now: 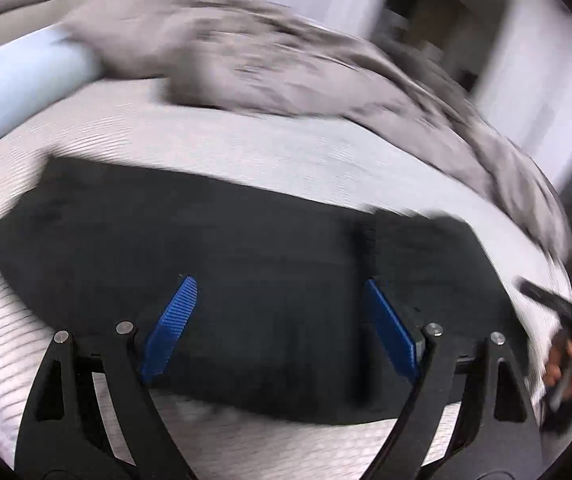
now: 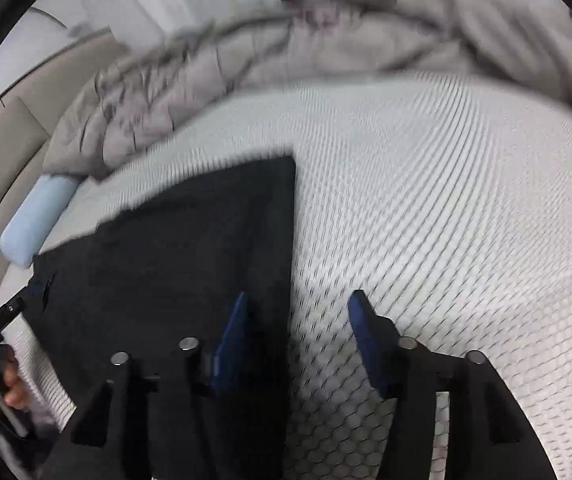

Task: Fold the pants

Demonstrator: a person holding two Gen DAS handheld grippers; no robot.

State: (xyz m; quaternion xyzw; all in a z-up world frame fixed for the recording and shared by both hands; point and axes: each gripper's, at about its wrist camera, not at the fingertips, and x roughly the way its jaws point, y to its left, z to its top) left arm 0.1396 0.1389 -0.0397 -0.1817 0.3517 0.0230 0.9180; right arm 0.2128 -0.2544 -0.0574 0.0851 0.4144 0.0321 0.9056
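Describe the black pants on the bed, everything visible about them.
The black pants look like dark, matte, soft cloth, already folded into a flat, roughly rectangular slab with straight edges and a squared corner. A fold line or seam crosses them toward one end. They lie flat on the white textured mattress, apart from the grey duvet. Both open grippers hover near them; contact is unclear.

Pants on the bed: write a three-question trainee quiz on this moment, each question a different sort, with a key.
1. True or false: the left gripper is shut on the pants.
2. What lies bunched at the far side of the bed? A) towel B) grey blanket C) jacket
3. Fill in: the right gripper hangs over the pants' ____ edge.

Key: 1 false, both grippers are open. 2 B, the blanket. 3 right.
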